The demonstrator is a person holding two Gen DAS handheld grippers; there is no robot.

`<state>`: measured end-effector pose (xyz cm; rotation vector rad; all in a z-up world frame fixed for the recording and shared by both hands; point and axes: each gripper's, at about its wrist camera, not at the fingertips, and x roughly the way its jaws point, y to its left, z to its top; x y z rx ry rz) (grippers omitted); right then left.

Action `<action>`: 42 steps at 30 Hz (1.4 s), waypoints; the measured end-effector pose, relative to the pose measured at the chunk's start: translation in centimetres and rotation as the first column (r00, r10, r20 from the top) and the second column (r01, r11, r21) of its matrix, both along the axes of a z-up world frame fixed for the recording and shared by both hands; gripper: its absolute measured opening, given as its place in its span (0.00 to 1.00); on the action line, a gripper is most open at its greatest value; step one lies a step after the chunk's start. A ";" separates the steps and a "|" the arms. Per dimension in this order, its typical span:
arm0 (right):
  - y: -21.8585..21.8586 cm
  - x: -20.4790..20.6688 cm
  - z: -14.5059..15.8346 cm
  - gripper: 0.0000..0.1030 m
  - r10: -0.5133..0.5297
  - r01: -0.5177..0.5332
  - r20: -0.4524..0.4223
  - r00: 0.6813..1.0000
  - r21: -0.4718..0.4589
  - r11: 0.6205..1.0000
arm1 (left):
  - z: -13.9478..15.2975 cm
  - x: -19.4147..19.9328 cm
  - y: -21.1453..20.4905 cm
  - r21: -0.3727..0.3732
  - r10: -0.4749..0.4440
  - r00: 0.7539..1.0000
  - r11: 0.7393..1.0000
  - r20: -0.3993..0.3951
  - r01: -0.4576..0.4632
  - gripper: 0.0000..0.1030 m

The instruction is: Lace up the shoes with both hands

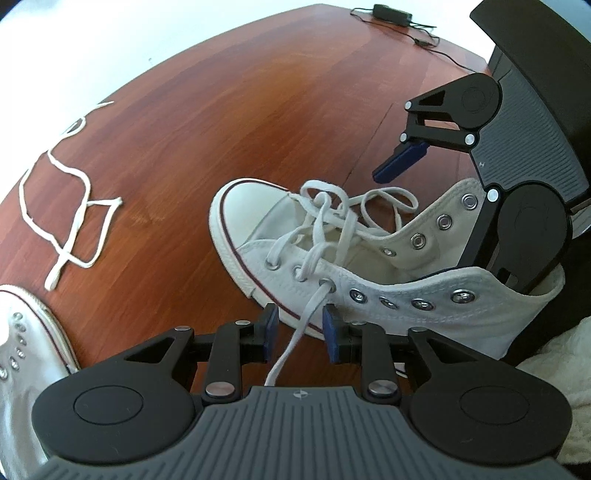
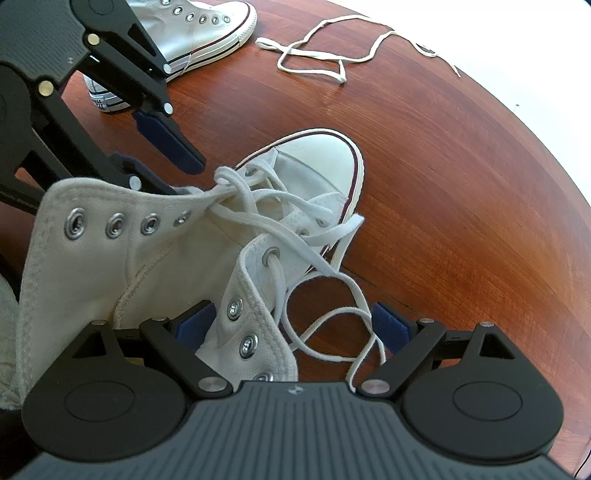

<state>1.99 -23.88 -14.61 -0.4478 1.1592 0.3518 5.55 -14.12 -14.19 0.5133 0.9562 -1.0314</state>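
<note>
A white high-top shoe [image 1: 498,306] lies on the wooden table [image 1: 221,110], toe away from me in both views, its lower eyelets loosely laced. One lace end [image 1: 294,343] leaves the third near-side eyelet and runs between the blue pads of my left gripper [image 1: 301,334]. The pads stand apart and do not press it. My right gripper [image 2: 293,325] is wide open around the shoe's [image 2: 314,162] side flap and some lace loops [image 2: 332,321]. Its left pad [image 2: 195,325] is inside the shoe, and one right finger [image 1: 400,162] hangs above the tongue.
A second white high-top [image 1: 22,350] [image 2: 195,29] stands at the table's side, unlaced. A loose white lace [image 1: 74,206] [image 2: 317,59] lies tangled on the wood. A black power adapter [image 1: 391,13] with its cable sits at the far edge. White fluffy fabric [image 1: 554,369] is near the heel.
</note>
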 end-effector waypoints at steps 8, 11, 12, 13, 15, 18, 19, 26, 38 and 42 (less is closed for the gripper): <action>-0.1 0.0 0.0 0.89 -0.001 0.001 0.003 1.000 0.000 1.000 | -0.1 -0.5 -0.3 0.001 -0.012 0.999 1.000 0.032 0.012 0.02; -0.1 0.0 -0.1 0.89 -0.001 0.001 0.004 1.000 -0.002 1.000 | 0.0 -0.4 -0.1 0.016 0.014 0.999 1.000 0.037 -0.015 0.02; -0.1 0.0 -0.1 0.89 -0.001 0.001 0.004 1.000 -0.002 1.000 | 0.0 -0.3 0.1 0.024 0.025 0.999 0.999 0.038 -0.026 0.02; 0.0 0.0 -0.1 0.89 -0.002 0.002 0.004 1.000 -0.002 1.000 | 0.0 -0.2 0.3 0.033 0.039 0.998 0.999 0.042 -0.040 0.02; 0.0 0.0 -0.1 0.89 -0.002 0.002 0.004 1.000 -0.003 1.000 | -0.1 0.0 0.6 0.048 0.061 0.997 0.997 0.044 -0.063 0.02; -0.1 -0.1 -0.1 0.89 -0.003 0.003 0.004 1.000 -0.002 1.000 | -0.3 0.6 1.4 0.068 0.111 0.993 0.991 0.033 -0.113 0.02; -0.2 0.0 -0.1 0.89 0.000 0.000 0.004 1.000 0.000 1.000 | -0.5 0.8 1.8 0.080 0.132 0.991 0.988 0.033 -0.134 0.02; 0.0 -0.2 -0.1 0.89 -0.004 0.004 0.003 1.000 0.001 1.000 | -1.0 0.8 4.8 0.120 0.211 0.977 0.970 0.010 -0.211 0.02; -0.1 -0.3 -0.1 0.89 -0.004 0.004 0.003 1.000 -0.003 1.000 | -2.2 0.2 8.6 0.205 0.290 0.957 0.936 0.009 -0.285 0.02; 0.0 -0.4 0.0 0.89 -0.005 0.005 0.004 1.000 -0.004 1.000 | -2.0 0.4 9.1 0.188 0.299 0.954 0.938 -0.007 -0.293 0.03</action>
